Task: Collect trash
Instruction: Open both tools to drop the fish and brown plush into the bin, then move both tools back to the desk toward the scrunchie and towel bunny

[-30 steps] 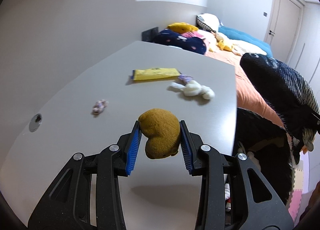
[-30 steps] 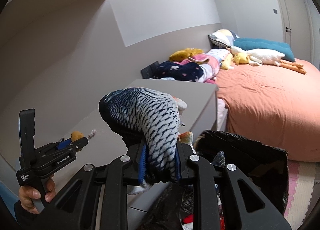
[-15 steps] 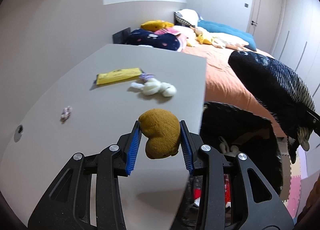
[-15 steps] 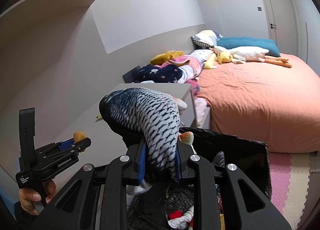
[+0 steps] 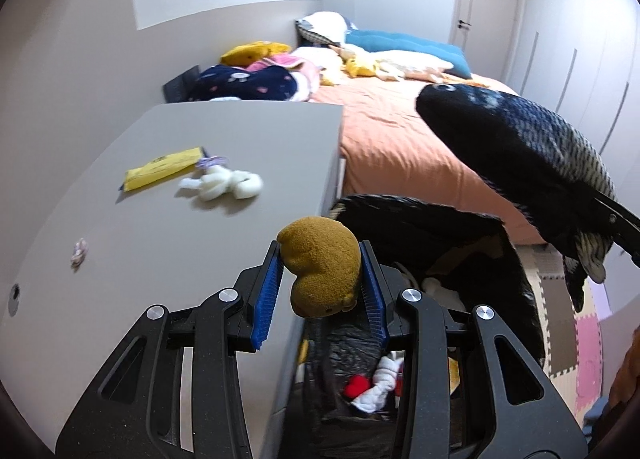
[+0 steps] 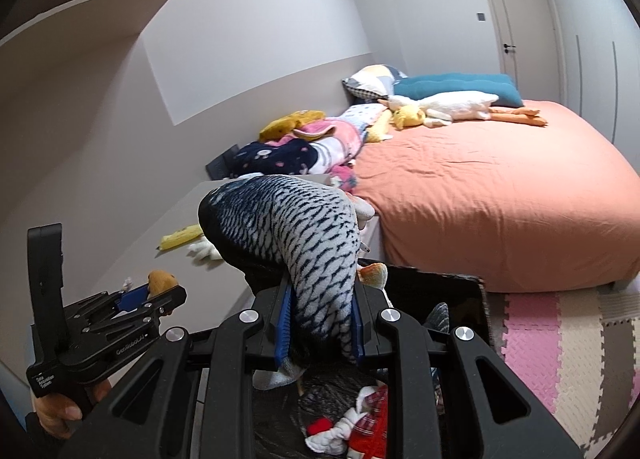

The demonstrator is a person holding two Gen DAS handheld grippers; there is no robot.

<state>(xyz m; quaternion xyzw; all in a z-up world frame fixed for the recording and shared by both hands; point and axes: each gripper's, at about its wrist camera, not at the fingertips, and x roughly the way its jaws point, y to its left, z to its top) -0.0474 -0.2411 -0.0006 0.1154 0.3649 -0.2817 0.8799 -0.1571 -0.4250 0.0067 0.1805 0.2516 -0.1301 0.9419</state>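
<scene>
- While both hands carry a load toward the black trash bag, the job looks partway done: the bag, standing between the grey table and the bed, already holds a few items, red and white among them.
- The brown plush lump sits pinched between the blue pads of the left gripper, jaws narrowed onto it, right at the table's edge with the bag's mouth just beyond.
- The fish-patterned plush is clamped near its tail by the right gripper, jaws tight on it, hanging over the bag opening.
- Neither item is released yet.
- 3 things lie on the table: a yellow packet, a white knotted cloth just beside it, and a small crumpled scrap well apart.
</scene>
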